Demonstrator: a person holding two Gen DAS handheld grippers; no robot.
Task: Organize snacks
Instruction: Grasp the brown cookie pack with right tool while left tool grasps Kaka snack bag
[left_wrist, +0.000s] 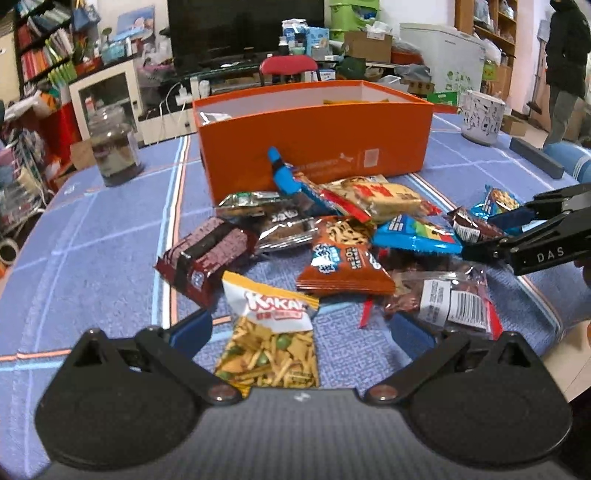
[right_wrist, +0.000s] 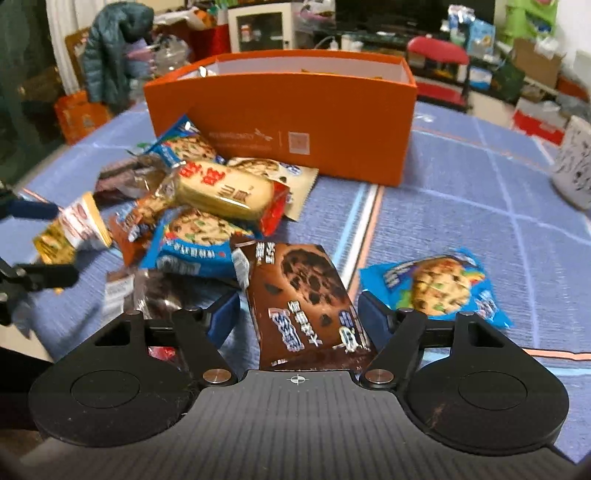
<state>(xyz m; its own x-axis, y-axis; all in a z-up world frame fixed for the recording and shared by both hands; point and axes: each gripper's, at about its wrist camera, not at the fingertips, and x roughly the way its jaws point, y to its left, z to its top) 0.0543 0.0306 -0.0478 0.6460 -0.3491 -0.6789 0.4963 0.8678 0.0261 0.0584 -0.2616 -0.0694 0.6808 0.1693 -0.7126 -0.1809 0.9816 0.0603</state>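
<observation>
A pile of snack packets lies on the blue tablecloth in front of an open orange box (left_wrist: 317, 144), also in the right wrist view (right_wrist: 295, 122). My left gripper (left_wrist: 301, 332) is open, its fingers either side of a yellow Kaka snack bag (left_wrist: 271, 336). My right gripper (right_wrist: 297, 317) is open around a brown chocolate cookie packet (right_wrist: 303, 295); it shows at the right of the left wrist view (left_wrist: 491, 232). A blue cookie packet (right_wrist: 439, 284) lies apart to the right. Some packets sit inside the box.
A glass jar (left_wrist: 112, 147) stands left of the box. A white patterned mug (left_wrist: 482, 116) and a dark bar (left_wrist: 535, 157) lie at the right. The table edge runs close on the right. A red chair (left_wrist: 288, 66) stands behind the box.
</observation>
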